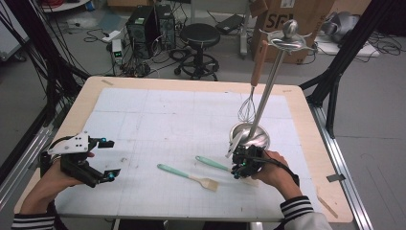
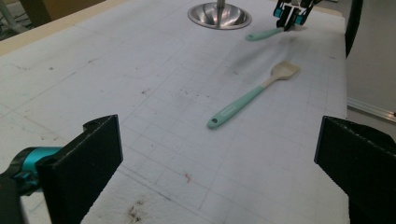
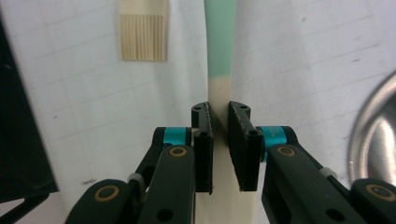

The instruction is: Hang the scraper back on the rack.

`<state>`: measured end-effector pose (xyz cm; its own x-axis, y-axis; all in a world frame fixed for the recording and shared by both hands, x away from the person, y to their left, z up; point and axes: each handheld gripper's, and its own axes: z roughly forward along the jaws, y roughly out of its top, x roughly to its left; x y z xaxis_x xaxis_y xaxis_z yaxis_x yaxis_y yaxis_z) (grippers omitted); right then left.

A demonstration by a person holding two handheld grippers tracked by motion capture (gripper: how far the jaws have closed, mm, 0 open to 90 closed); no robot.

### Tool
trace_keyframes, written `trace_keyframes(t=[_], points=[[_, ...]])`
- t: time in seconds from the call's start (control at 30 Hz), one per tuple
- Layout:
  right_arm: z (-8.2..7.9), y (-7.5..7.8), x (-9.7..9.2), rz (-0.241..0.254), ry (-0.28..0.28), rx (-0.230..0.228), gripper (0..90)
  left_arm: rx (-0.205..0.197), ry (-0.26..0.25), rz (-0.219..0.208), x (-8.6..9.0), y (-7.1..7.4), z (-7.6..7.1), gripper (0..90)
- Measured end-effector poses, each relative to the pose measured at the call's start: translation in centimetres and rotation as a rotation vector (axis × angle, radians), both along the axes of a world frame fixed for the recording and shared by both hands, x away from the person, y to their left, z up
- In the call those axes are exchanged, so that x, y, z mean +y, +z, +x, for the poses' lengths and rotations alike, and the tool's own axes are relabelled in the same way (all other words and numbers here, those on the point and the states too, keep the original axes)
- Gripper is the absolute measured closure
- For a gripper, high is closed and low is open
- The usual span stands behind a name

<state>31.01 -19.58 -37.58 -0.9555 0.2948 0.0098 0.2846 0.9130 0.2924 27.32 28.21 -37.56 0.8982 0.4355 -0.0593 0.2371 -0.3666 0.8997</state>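
**Inspector:** Spatula [image 3: 219,60] with the mint-green handle and cream blade is the item in hand. Where is it?

**Assistant:** At the near right of the white gridded mat [image 1: 158,120], just in front of the steel bowl-shaped base [image 1: 251,134] of the utensil stand. In the high view its green handle [image 1: 211,163] points left and away from the right gripper [image 1: 242,168].

**Inspector:** State of that gripper?

**Assistant:** The right gripper view shows its two black jaws drawn in close, pads pressed against both faces of the cream blade near the neck, just below where the green begins. The spatula is clamped.

**Inspector:** And the left gripper [image 1: 106,159]?

**Assistant:** At the near left of the mat, well apart from the work. Its jaws stand wide apart, one at each edge of the left gripper view, with nothing between them, just bare mat.

**Inspector:** Other items on the table?

**Assistant:** A second utensil, a brush [image 1: 189,175] with a matching green handle and pale slotted head, lies flat on the mat between the two grippers. Its head is near the held spatula, not touching. The stand's pole [image 1: 268,81] rises from the base and leans in the picture toward the upper right. A whisk [image 1: 249,103] with a wooden handle hangs from the ring at its top, wire end down, above the base.

**Inspector:** Contact between the whisk and the held spatula?

**Assistant:** Apart.
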Motion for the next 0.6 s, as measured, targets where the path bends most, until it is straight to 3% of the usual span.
trace_keyframes(t=[0.2,0.43,0.6], points=[[-0.5,1.8,-1.9,0.109,0.032,-0.012,80.1,0.003,0.002,0.003,-0.1,-0.1,0.0,1.6],[-0.7,3.6,-4.7,0.233,0.015,-0.005,80.1,0.000,0.002,0.010,-0.1,-0.1,0.0,1.6],[-1.3,5.0,-6.7,0.284,0.022,-0.025,80.1,-0.003,0.009,0.008,-0.1,-0.1,0.1,1.6]])
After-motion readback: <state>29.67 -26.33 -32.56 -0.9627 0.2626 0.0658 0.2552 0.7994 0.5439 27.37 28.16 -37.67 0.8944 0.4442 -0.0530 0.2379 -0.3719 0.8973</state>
